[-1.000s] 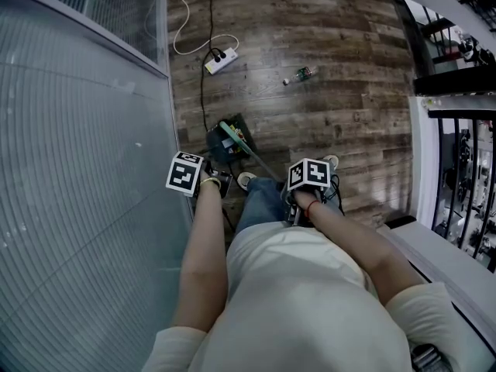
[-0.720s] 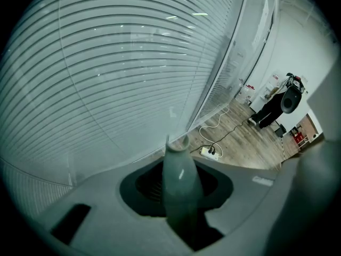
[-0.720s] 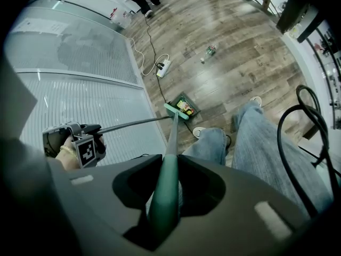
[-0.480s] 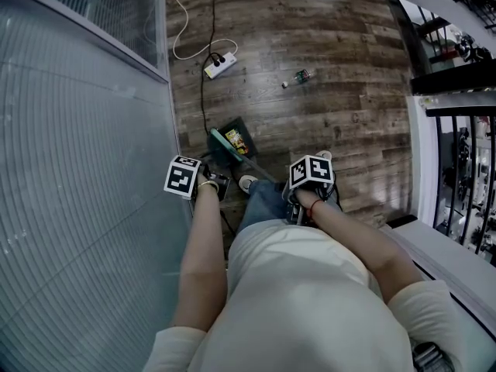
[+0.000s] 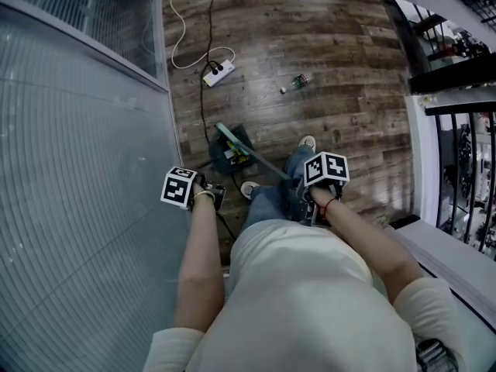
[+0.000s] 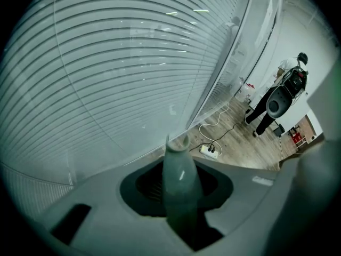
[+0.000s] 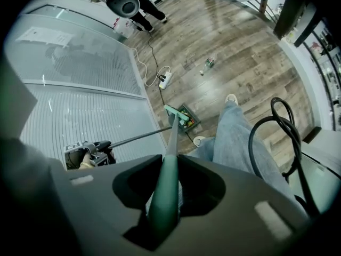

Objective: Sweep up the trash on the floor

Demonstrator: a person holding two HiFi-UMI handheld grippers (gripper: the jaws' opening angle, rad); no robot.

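Observation:
A small bottle [image 5: 298, 80] lies on the wood floor ahead, also seen as the bottle [image 7: 209, 63] in the right gripper view. The dark dustpan [image 5: 230, 152] with bits of trash in it sits near the glass wall, and the green broom head [image 5: 231, 135] rests at it. My left gripper [image 5: 203, 196] is shut on the dustpan's thin long handle [image 7: 136, 137], whose pale tip [image 6: 177, 159] stands between the jaws of the left gripper [image 6: 179, 196]. My right gripper [image 5: 314, 204] is shut on the green broom handle [image 7: 166, 185], which runs down to the broom head [image 7: 176, 114].
A frosted glass wall [image 5: 77, 177] runs along the left. A white power strip [image 5: 215, 70] with cables lies on the floor beyond the dustpan. The person's feet and jeans [image 5: 283, 188] are between the grippers. A railing and ledge [image 5: 453, 169] stand at the right. Another person [image 6: 274, 103] stands far off.
The person has stepped forward with the right foot. The floor items have drifted nearer in view, and the right gripper with the broom has shifted slightly right.

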